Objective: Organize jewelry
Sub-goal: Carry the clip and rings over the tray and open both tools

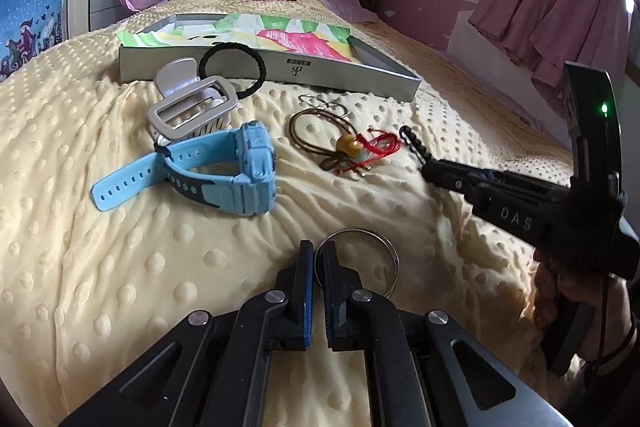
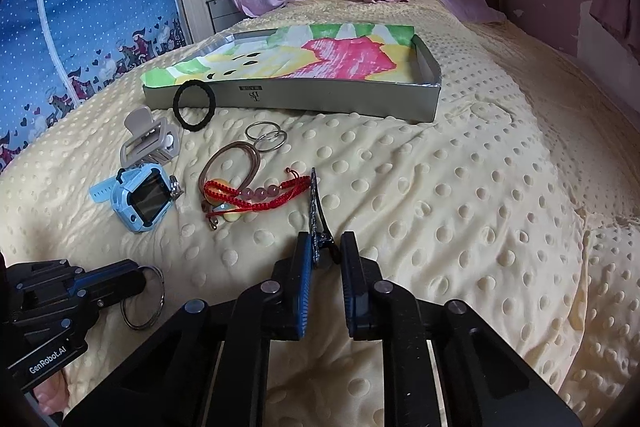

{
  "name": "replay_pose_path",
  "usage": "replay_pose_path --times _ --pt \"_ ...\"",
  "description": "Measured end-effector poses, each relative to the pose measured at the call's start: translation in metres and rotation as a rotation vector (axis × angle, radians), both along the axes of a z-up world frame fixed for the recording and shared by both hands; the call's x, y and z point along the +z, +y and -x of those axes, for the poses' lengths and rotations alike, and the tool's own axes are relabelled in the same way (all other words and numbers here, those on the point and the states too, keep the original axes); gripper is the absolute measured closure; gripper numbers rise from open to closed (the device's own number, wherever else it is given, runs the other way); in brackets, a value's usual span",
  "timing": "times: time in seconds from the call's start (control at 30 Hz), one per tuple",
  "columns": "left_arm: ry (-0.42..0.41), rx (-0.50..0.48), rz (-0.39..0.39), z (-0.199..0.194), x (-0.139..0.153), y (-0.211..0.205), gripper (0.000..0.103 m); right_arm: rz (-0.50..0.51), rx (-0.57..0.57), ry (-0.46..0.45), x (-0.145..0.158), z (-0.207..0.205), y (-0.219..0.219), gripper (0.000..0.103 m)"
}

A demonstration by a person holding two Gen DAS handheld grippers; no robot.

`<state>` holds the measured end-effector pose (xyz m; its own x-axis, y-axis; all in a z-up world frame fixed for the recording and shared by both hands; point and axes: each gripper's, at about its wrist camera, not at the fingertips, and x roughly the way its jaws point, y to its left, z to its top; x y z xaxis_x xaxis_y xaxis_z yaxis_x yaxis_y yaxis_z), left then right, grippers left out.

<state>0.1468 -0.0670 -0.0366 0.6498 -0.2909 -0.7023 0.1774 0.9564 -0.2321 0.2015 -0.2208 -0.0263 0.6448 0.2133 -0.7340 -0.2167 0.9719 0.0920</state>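
Metal rim of the large key ring (image 1: 362,259) sits pinched between the pads of my left claw (image 1: 318,255), which is closed on it; the ring lies flat on the yellow dotted blanket (image 1: 120,267) near the bed's front edge, most of its loop extending to the right of the fingertips. My right claw (image 2: 326,251) has its jaws narrowed around the near end of the dark hair clip (image 2: 316,207); I judge it gripped, though the right pad shows a slight gap in the right wrist view.

The governing relation: the clip's long axis runs away from my right claw toward the far side of the bed, pointing roughly at the grey tray (image 2: 434,95), which lies straight ahead and well apart. The tray's long side faces both claws. From the left claw, the tray (image 1: 400,83) lies ahead, beyond the blue watch (image 1: 240,171) and the red cord bracelet (image 1: 376,147).

I judge the right hand nearer the tray's right end, the left hand nearer its middle. The coming move calls for lifting each item clear of the blanket and carrying it forward over the tray's near wall. Risk: the ring may pivot in the thin rim grip.
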Motion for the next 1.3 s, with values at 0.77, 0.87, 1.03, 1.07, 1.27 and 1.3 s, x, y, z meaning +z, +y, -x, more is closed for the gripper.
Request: replay_pose_path --times 0.77,0.87,1.03,1.07,1.27,1.3 --pt "-0.150 0.080 0.042 -0.140 0.085 -0.004 0.098 -0.188 -0.032 -0.150 0.061 -0.076 -0.024 0.091" --pt "-0.138 0.091 0.018 -0.179 0.079 -0.006 0.098 -0.196 -0.053 -0.139 0.058 -0.113 -0.022 0.091" --pt "-0.049 0.094 0.004 -0.220 0.054 -0.008 0.098 -0.184 -0.077 -0.064 0.039 -0.156 -0.017 0.091" --pt "-0.035 0.095 0.003 -0.224 0.049 -0.008 0.098 -0.173 -0.078 -0.051 0.034 -0.159 -0.015 0.091" --pt "-0.001 0.122 0.015 -0.227 0.035 -0.006 0.098 -0.125 -0.076 0.002 0.012 -0.170 -0.007 0.090" --pt "0.000 0.135 0.014 -0.226 0.034 -0.005 0.098 -0.114 -0.074 0.002 0.010 -0.170 -0.005 0.090"
